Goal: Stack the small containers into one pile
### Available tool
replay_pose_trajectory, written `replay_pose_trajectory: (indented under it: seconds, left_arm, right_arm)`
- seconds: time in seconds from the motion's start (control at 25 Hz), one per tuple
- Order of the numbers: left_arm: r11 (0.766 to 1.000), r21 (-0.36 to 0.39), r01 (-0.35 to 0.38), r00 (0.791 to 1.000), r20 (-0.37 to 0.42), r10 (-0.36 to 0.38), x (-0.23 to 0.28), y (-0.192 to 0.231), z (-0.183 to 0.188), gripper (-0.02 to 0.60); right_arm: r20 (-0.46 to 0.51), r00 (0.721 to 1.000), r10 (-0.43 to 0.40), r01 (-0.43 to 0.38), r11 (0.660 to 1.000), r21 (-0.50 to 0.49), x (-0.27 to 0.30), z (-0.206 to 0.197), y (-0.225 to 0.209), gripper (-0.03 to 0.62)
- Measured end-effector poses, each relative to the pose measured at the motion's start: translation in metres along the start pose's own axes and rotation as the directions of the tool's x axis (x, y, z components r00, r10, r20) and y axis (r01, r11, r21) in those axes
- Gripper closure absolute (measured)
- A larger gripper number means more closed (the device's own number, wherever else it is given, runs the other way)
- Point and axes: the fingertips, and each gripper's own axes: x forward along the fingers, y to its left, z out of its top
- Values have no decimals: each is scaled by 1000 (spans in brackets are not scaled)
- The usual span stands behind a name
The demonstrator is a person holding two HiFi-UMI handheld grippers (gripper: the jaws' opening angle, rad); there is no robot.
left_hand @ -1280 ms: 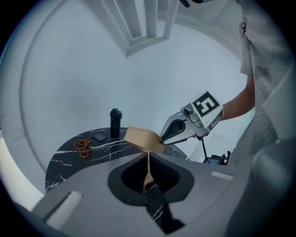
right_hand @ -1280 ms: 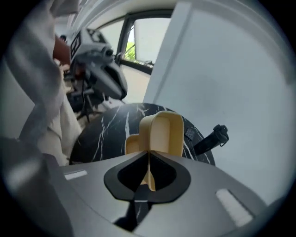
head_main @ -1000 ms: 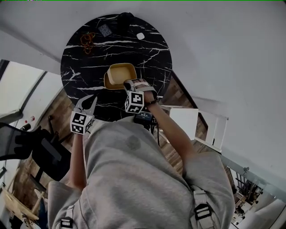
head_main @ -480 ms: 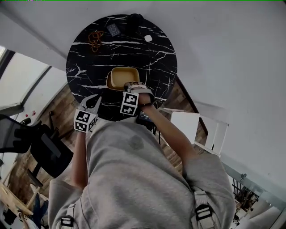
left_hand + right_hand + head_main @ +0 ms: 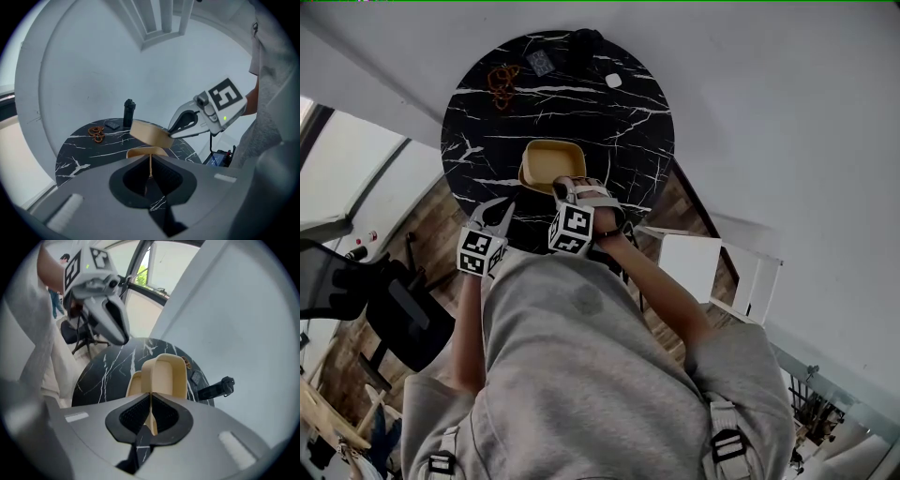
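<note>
Right gripper [image 5: 150, 414] clamped on rim of tan container [image 5: 166, 376], held above second tan container [image 5: 132, 383] on black marble table [image 5: 487, 141], left gripper [image 5: 150, 174] closed, empty.

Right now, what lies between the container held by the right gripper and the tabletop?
The second yellow container, resting on the table roughly beneath the held container; the left gripper view shows air between them.
</note>
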Motion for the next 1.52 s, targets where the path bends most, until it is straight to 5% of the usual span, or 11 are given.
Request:
replay_pose_trajectory:
  seconds: [0.12, 0.44, 0.96, 1.08, 1.28, 1.52]
  left_arm:
    - [1000, -1, 2, 1000, -2, -2, 1, 0, 0, 569]
    - [1000, 8, 18, 1000, -1, -18, 7, -5, 6, 569]
    - [998, -58, 2, 1000, -1, -3, 15, 14, 4, 568]
    - [994, -113, -5, 1000, -26, 2, 40, 28, 3, 546]
    - [995, -100, 7, 996, -84, -16, 85, 34, 14, 488]
    - [1000, -6, -26, 976, -218, 24, 123, 44, 8, 498]
  right_arm:
    - [44, 999, 29, -33, 994, 103, -6, 10, -4, 566]
    - [-83, 974, 211, -182, 946, 270, 39, -17, 21, 565]
    - [-18, 981, 191, -177, 939, 294, 43, -32, 24, 522]
    - [-9, 992, 130, -112, 890, 442, 38, -59, -3, 522]
    - [67, 992, 111, -126, 710, 693, 40, -100, -41, 511]
    - [72, 991, 115, -129, 640, 757, 41, -132, -45, 513]
